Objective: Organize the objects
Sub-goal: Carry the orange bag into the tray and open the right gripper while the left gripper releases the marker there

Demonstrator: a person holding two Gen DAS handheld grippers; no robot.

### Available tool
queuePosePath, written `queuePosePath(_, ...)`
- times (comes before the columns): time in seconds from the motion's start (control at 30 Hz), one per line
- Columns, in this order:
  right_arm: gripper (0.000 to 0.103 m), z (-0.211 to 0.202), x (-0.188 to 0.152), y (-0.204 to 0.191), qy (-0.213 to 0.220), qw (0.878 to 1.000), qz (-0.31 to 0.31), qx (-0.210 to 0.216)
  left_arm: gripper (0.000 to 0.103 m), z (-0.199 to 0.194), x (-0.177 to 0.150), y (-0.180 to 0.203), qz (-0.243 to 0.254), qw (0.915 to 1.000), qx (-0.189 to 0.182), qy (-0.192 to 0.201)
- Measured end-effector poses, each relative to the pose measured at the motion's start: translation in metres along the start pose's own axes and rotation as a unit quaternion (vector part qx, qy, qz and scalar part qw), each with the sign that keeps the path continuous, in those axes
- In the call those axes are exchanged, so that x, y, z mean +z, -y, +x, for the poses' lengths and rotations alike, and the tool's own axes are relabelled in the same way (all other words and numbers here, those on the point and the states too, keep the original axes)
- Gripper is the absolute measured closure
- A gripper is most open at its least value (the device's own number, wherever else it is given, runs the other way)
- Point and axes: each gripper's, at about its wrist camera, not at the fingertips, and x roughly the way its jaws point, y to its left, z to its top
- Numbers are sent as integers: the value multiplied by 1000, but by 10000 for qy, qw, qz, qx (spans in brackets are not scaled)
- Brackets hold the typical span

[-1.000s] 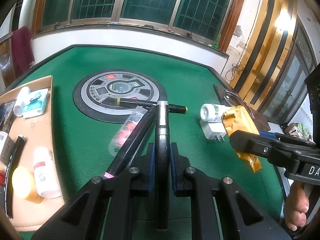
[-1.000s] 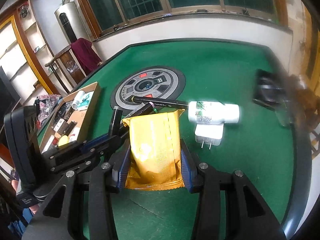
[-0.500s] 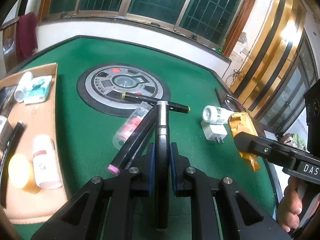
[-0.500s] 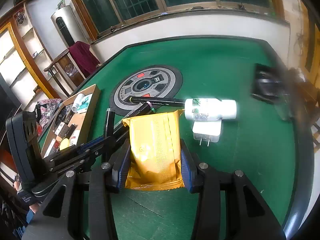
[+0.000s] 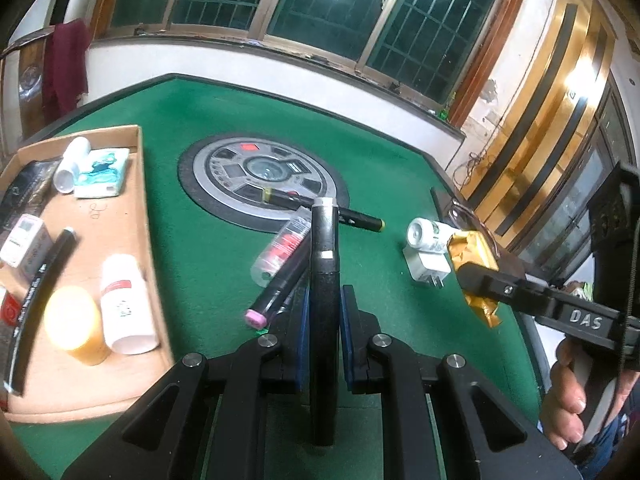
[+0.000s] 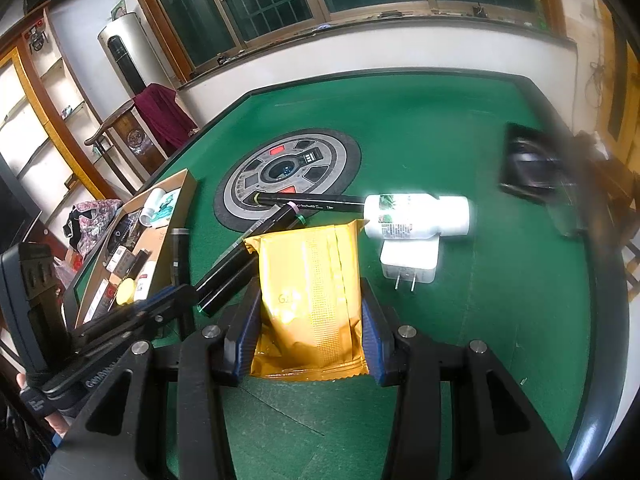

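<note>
The left gripper (image 5: 323,332) pinches a black pen (image 5: 325,280); right gripper (image 6: 308,312) pinches a gold packet (image 6: 310,292) (slippery foil), which might slide out before reaching the cardboard tray (image 5: 132,216).

Green felt table in a wood-trimmed room with dark windows

Across the top of your left wrist view runs a row of windows (image 5: 328,12) in brown wooden frames with grid bars, above a white wall band (image 5: 224,64). At upper left a maroon cloth (image 5: 66,64) drapes over a dark wooden chair. At right you see gold and black striped panelling (image 5: 544,140) catching a bright lamp glare (upper right). In your right wrist view, open wooden shelves (image 6: 36,112) fill the left edge, with a tall silver standing unit (image 6: 124,56) beside them.
</note>
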Motion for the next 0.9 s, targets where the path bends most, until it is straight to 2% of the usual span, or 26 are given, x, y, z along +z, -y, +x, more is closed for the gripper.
queuePosePath(0.23,61,5,-2,0,-111,9998,87,117,91,-29,3,-18,-125,9996,59,252)
queuePosePath(0.43,61,6,-3,-15,-197,9995,12,259,91,-57,6,-47,-388,9980,122,487)
queuePosePath(0.6,61,12,-4,-34,-314,9987,-105,394,91,-75,8,-71,-607,9957,207,666)
queuePosePath(0.77,61,18,-2,-62,-370,9976,-320,499,91,-95,14,-91,-812,9932,4,833)
queuePosePath(0.9,61,20,5,-92,-334,9959,-524,664,91,-109,17,-104,-891,9913,55,969)
